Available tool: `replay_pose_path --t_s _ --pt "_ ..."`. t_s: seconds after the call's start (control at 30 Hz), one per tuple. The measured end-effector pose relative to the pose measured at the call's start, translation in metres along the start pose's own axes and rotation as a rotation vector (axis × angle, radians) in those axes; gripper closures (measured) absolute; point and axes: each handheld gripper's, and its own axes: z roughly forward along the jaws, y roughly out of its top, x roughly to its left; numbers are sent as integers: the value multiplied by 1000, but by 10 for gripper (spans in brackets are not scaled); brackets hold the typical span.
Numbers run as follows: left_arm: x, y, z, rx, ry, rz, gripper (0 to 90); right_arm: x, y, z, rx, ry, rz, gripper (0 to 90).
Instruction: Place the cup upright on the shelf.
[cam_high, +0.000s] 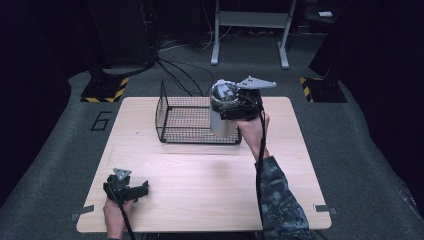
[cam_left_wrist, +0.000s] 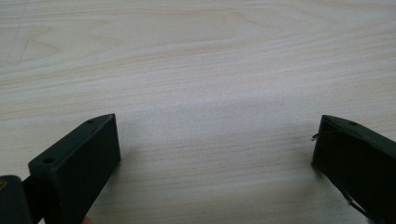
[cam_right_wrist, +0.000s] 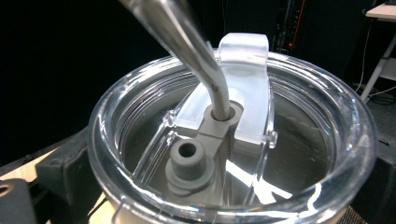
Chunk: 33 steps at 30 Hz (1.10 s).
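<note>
The right gripper (cam_high: 231, 111) is clamped on a steel tumbler with a clear lid and metal straw (cam_high: 223, 114), held at the black wire basket's (cam_high: 186, 119) right end, seemingly not yet set down, while the left gripper (cam_high: 126, 189), well nearer the person, gapes empty.

A light wooden table (cam_high: 200, 190) is seen from above, its pale grain running across the top. A black wire basket (cam_high: 187, 119) is set on the far half of the top, open upward, its mesh floor flat on the wood. The left gripper (cam_high: 126, 189) is rested on the near left corner — its jaws are shown wide apart over bare wood in the left gripper view. The table is stood on grey carpet (cam_high: 60, 165), where a "6" (cam_high: 101, 120) is marked just beside the far left corner.
</note>
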Motion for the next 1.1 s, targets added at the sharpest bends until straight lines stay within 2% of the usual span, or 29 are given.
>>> replay_pose_path --t_s 0.1,0.17,0.7,1.03,1.1 --pt "0 0 0 0 0 0 5 -3 3 2 -3 -2 -17 26" --pt "0 0 0 1 -1 -1 6 -4 5 5 2 -9 -1 26" --pt "0 0 0 0 0 0 6 -14 11 23 15 -26 16 26" --pt "0 0 0 5 -1 5 6 -18 15 40 11 -38 41 26" --pt "0 0 0 6 -1 4 6 -19 16 42 10 -37 27 26"
